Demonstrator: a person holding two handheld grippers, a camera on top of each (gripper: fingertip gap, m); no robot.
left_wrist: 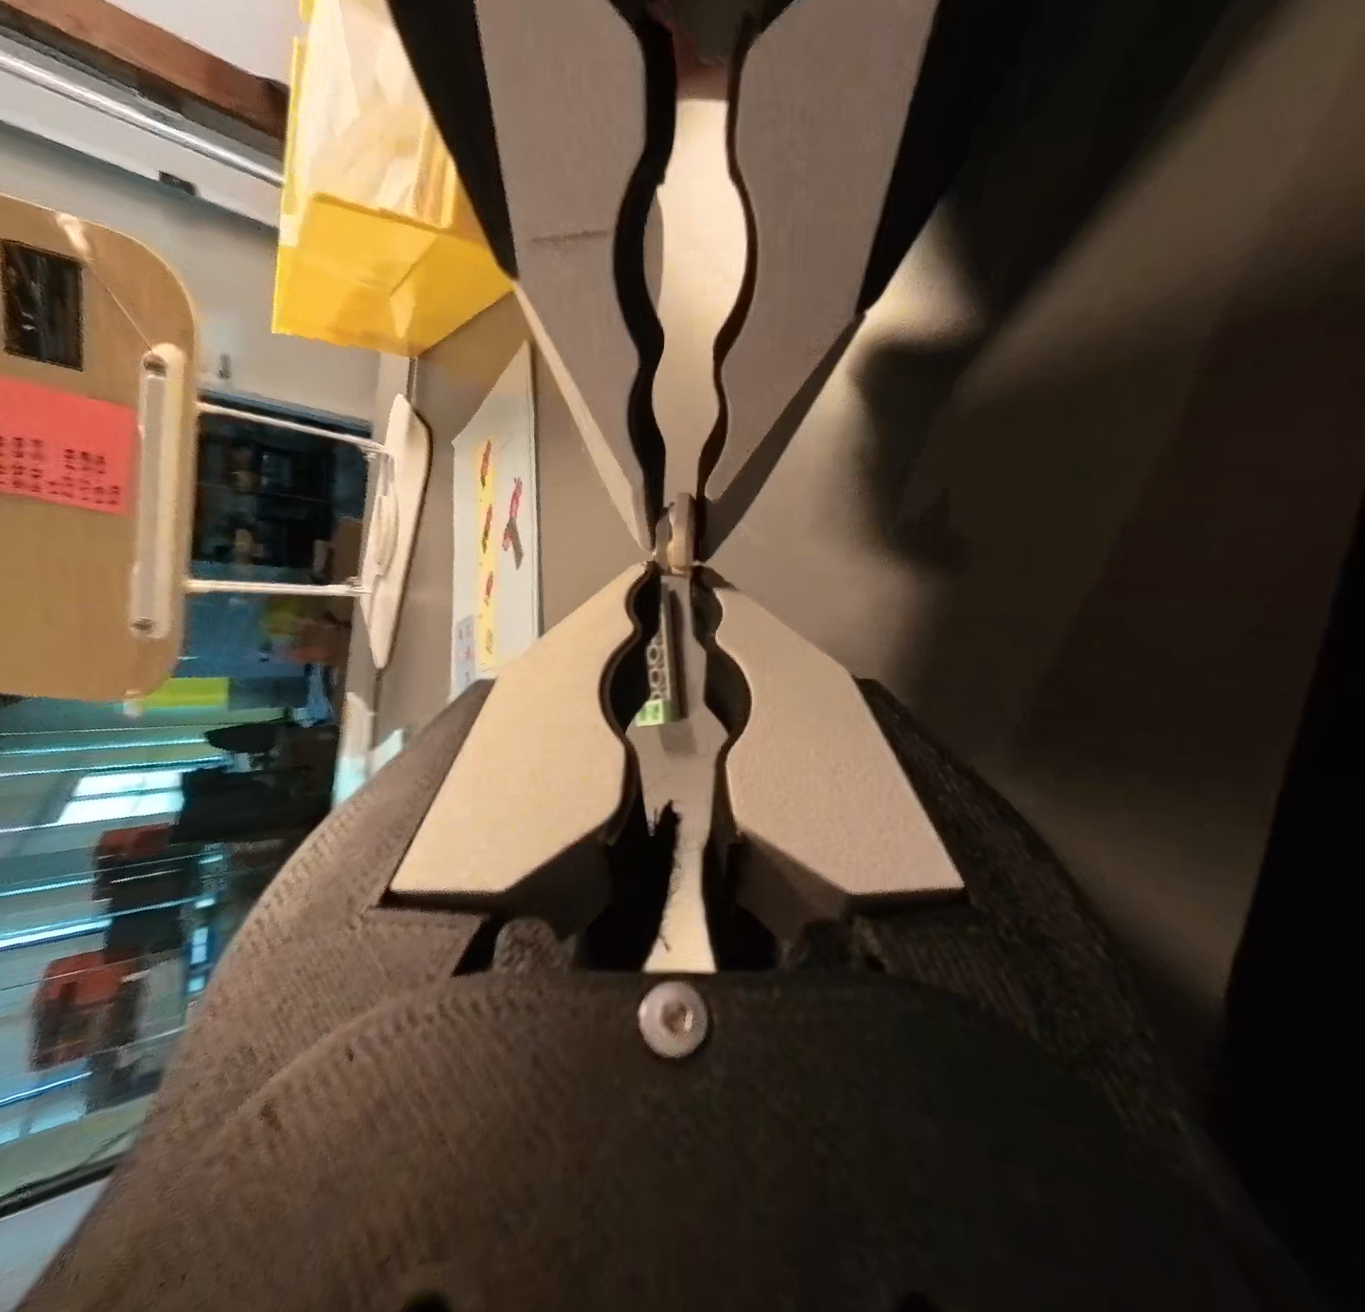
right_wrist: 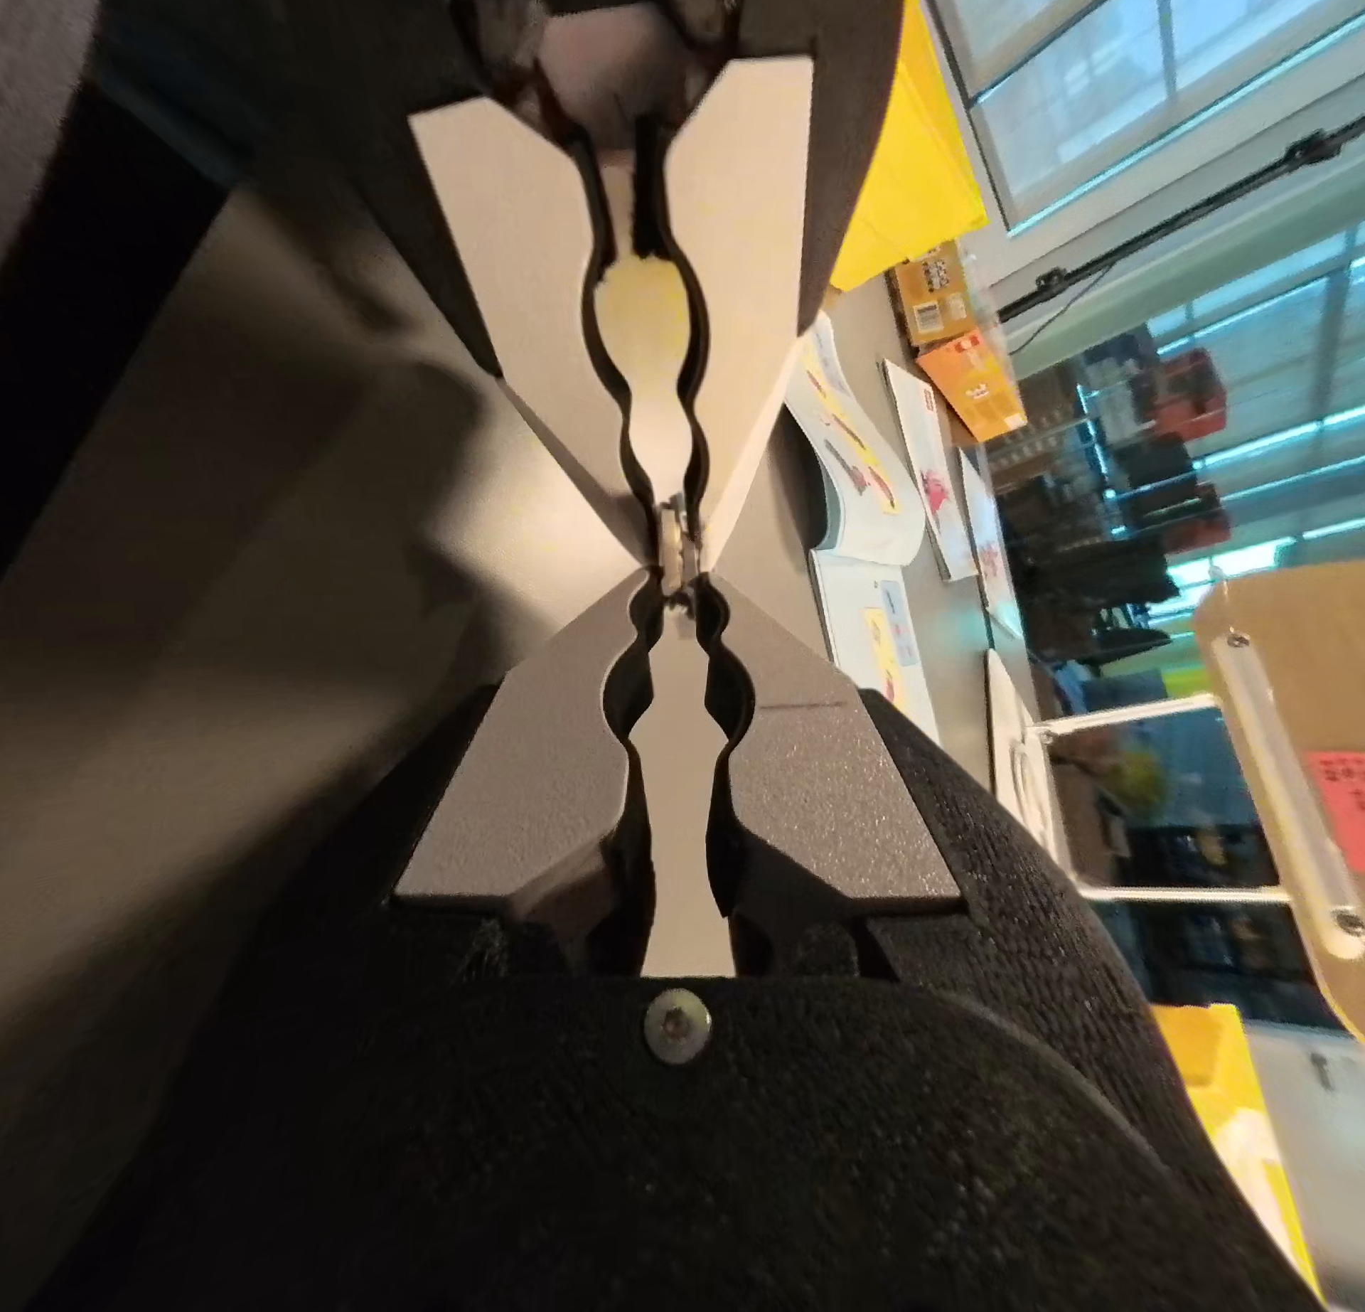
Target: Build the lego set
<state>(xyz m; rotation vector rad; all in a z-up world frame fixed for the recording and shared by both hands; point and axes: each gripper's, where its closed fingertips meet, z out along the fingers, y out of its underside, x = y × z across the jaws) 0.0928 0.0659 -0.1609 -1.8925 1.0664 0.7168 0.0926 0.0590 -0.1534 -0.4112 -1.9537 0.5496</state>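
While both tongs meet tip to tip, left tongs [left_wrist: 676, 566] and right tongs [right_wrist: 676, 583] each pinch narrowly on one small grey piece [left_wrist: 677, 534], its long axis running 12-to-6.

— What stands at ten o'clock in the left wrist view?
— A yellow bin [left_wrist: 354, 272], and at nine o'clock a brown board [left_wrist: 81, 456] with a red sticker [left_wrist: 66, 456].
— And in the right wrist view?
— An open booklet [right_wrist: 864, 493] on the grey table [right_wrist: 835, 597] at three o'clock, orange boxes [right_wrist: 960, 360] at two o'clock.
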